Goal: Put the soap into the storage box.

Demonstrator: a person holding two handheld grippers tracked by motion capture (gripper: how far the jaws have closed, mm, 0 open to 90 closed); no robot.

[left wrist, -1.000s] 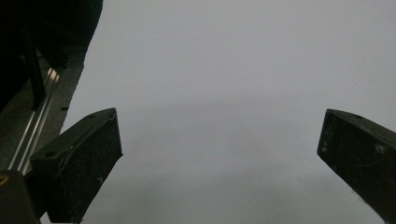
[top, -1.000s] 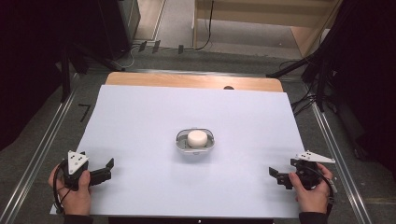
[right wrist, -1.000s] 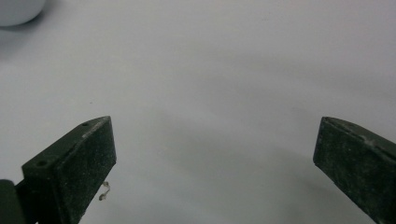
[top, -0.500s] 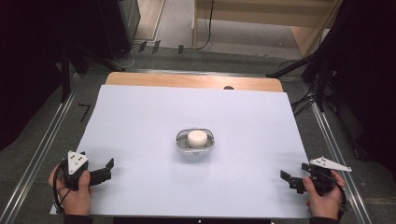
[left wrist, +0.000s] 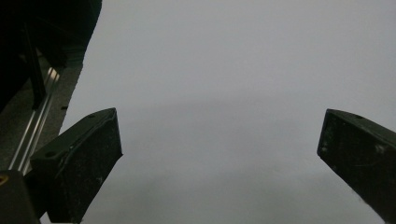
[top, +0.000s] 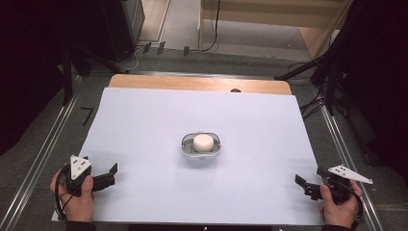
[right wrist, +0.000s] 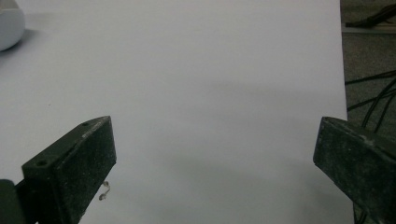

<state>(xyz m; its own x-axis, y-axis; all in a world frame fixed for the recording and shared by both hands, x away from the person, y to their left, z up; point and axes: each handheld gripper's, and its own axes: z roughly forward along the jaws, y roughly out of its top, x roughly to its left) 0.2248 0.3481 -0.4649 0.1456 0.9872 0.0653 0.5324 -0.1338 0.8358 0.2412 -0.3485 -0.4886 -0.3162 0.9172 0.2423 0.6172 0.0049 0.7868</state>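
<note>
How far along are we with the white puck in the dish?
Nothing looks done: the white puck sits in the dish mid-table. Nothing in hand: the left tongs and right tongs are open and empty at the near edge. Reaching in and grasping are left.

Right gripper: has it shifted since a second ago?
Yes. The right gripper has slid outward toward the right edge of the white sheet, and slightly nearer the person, away from the small metal dish at centre, which hasn't budged.

Dim, soft, slightly blurred, dark surroundings
</note>
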